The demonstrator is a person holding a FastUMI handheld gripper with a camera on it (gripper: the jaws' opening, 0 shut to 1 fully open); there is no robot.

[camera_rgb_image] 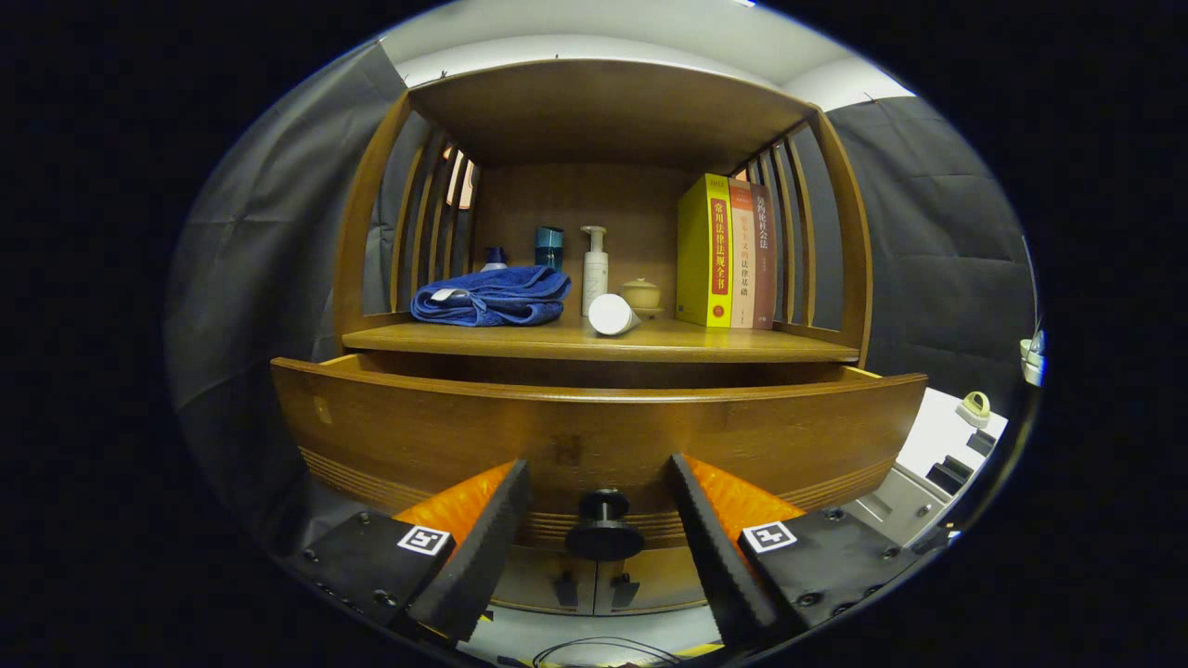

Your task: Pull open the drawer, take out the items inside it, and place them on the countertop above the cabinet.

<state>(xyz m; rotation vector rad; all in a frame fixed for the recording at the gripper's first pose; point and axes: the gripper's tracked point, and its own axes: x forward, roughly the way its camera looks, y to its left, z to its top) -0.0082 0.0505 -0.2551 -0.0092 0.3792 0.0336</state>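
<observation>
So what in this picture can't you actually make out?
- Inside of the brown wooden drawer: hidden by its own front panel in the gripper view.
- Small dark blue bottle: mostly behind the folded blue towel.
- Open gripper straddles the round black knob; contact can't be judged.

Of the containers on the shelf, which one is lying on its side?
The white tube, tipped over beside the upright pump bottle; the other containers stand. The open gripper has the drawer knob between its fingers.

The countertop (pixel 594 348) carries a towel (pixel 492 297), a tube (pixel 613 314) on its side, a pump bottle (pixel 594 269), a lidded jar (pixel 640 295), three upright books (pixel 729 252), perhaps two small containers behind.
</observation>
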